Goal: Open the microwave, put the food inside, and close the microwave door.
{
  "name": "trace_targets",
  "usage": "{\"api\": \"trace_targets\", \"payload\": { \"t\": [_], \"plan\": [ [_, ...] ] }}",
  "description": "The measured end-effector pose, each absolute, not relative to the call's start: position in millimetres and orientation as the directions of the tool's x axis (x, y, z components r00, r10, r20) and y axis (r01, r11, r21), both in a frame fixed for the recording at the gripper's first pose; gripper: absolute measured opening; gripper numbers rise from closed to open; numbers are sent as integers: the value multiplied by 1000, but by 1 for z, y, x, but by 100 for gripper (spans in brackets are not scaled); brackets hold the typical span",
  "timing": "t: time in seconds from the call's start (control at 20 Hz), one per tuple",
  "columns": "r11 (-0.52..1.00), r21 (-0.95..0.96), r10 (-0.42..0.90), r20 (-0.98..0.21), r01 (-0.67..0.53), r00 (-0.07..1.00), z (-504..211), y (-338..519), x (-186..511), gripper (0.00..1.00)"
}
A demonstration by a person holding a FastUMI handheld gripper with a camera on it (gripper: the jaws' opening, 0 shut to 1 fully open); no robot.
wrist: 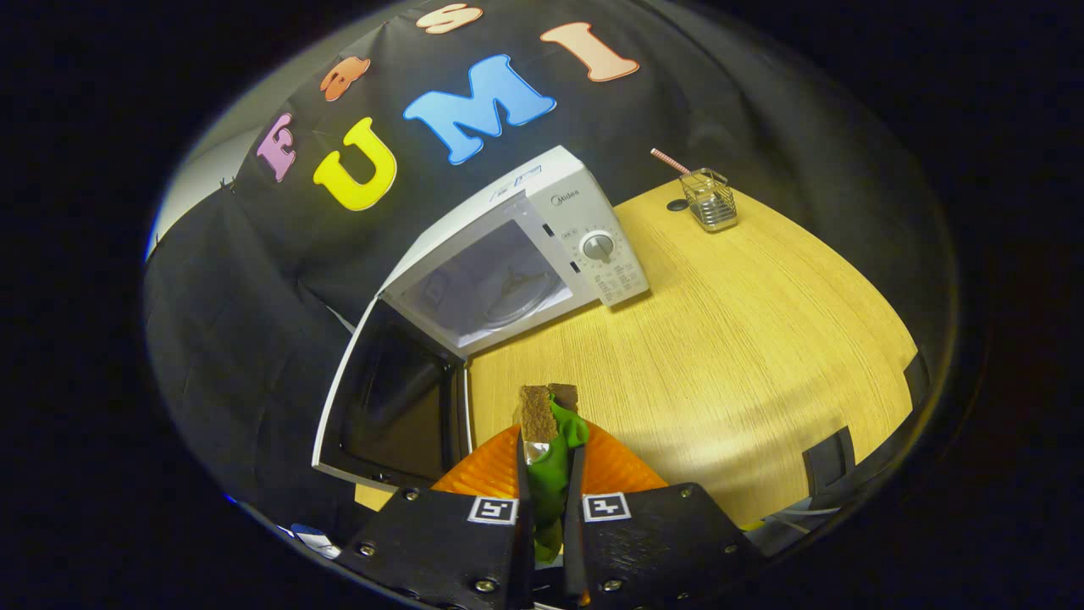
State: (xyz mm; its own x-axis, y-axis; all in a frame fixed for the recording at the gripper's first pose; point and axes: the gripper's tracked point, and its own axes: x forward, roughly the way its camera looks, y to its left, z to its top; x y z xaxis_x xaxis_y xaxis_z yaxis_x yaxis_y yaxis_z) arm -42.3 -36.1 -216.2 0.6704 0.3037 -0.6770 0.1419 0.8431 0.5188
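Microwave (593,246) door (394,398) hangs open at centre-left; gripper (549,462) at bottom centre apparently clenches the sandwich (550,424) above an orange plate (618,470). Loading and closing remain.

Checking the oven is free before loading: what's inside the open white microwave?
Inside the open white microwave, a round glass turntable on bare floor. The tool is shut on a brown-and-green sandwich; the cavity's near corners are hidden.

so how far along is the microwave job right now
Done: the microwave door hangs wide open. In hand: the tool is shut on the sandwich, above the orange plate. Left: carry the food into the cavity with its turntable, then close the door.
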Motion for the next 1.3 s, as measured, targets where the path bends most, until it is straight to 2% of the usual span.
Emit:
{"api": "trace_targets", "payload": {
  "t": [0.45,1.3],
  "plan": [
    [772,618,325,-585,149,744,-202,20,11,14],
    [688,697,222,-465,200,857,-226,70,119,13]
  ]
}}
